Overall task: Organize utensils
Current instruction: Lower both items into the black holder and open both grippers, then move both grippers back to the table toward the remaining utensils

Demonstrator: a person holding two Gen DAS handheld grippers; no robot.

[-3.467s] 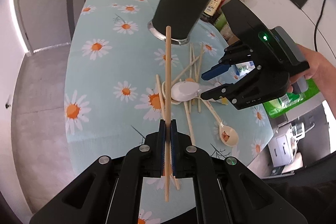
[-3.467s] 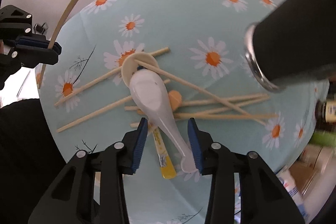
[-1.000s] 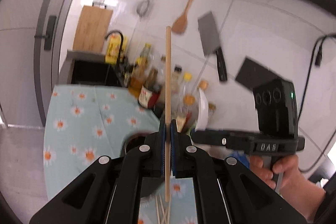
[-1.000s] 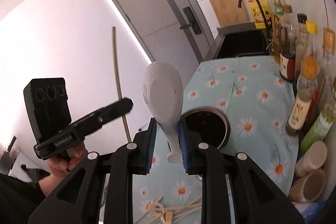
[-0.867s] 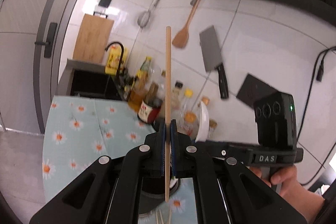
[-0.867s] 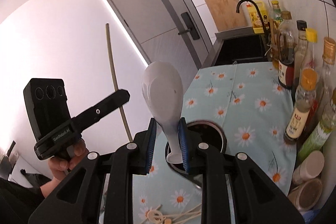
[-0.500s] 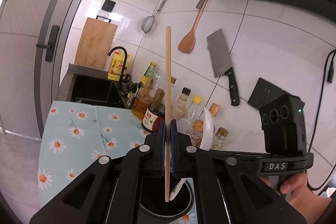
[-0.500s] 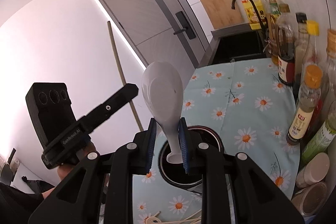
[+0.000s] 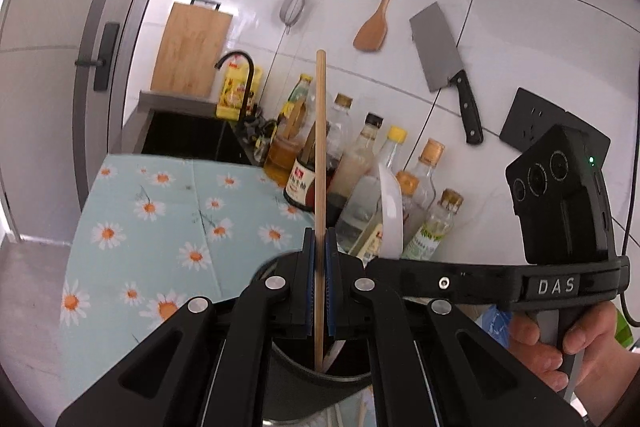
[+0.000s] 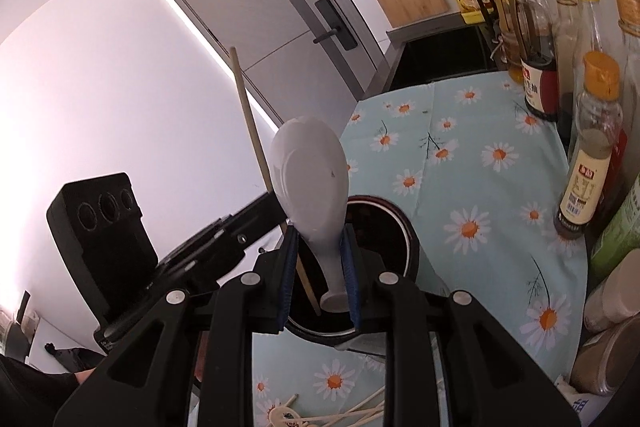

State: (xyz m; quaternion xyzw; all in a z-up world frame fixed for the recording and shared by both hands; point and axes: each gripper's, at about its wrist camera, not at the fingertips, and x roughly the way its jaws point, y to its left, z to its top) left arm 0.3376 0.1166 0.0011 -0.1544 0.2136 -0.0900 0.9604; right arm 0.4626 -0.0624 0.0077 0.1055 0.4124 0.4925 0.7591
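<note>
Chopstick (image 9: 320, 163) upright between left hand-held gripper (image 9: 319, 283) pads.

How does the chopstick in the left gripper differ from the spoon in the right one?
The chopstick is a thin, straight wooden stick; the white spoon is glossy with a broad bowl. The left gripper pinches the chopstick partway along; the right gripper clamps the spoon's handle. Both stand upright, lower ends in the dark cup.

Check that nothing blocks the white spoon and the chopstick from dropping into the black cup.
Nothing visible blocks them. The white spoon, held by the right gripper, and the chopstick, held by the left gripper, both hang with lower ends at the open mouth of the black cup. They sit close side by side.
</note>
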